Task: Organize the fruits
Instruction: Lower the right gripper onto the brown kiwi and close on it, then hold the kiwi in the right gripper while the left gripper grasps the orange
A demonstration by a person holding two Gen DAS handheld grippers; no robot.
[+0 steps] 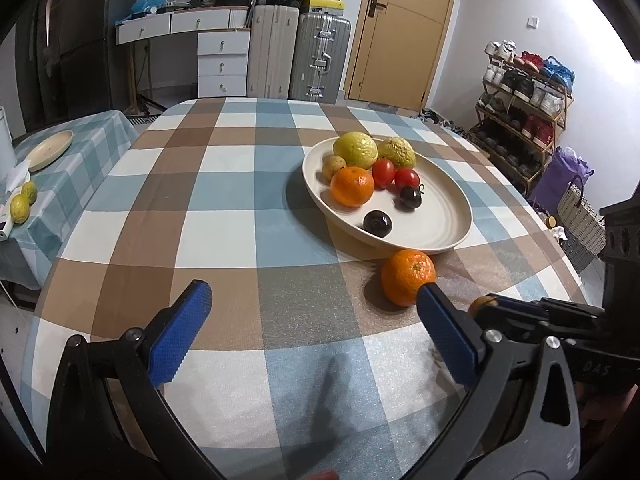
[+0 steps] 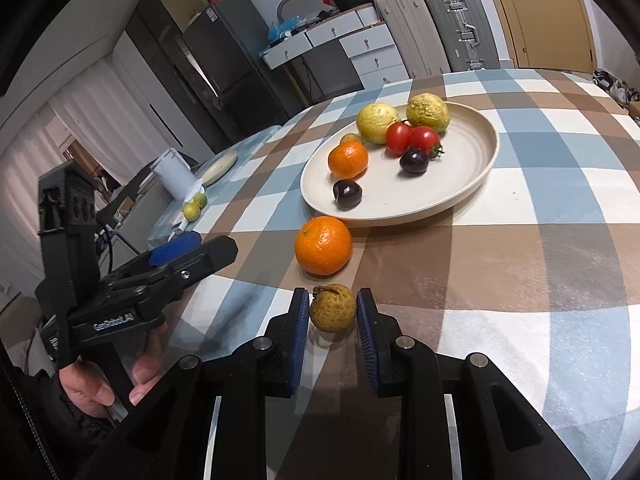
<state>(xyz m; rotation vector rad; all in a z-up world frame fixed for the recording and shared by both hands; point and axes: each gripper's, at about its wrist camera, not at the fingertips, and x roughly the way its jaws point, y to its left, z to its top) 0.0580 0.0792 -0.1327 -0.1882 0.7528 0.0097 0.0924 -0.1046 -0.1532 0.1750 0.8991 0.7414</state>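
A cream plate (image 1: 436,216) (image 2: 472,160) on the checked tablecloth holds two yellow-green citrus, an orange, two red tomatoes, two dark plums and a small brown fruit. A loose orange (image 1: 406,282) (image 2: 323,245) lies on the cloth just in front of the plate. My left gripper (image 1: 314,298) is open and empty, its right finger beside that orange. My right gripper (image 2: 333,308) is shut on a small brown fruit (image 2: 333,308), which rests at cloth level; the fruit also shows in the left wrist view (image 1: 482,305).
A side table at the left holds an empty plate (image 1: 50,150) and two green-yellow fruits (image 1: 22,202). Suitcases, drawers and a door stand behind the table; a shoe rack (image 1: 524,108) stands at the right.
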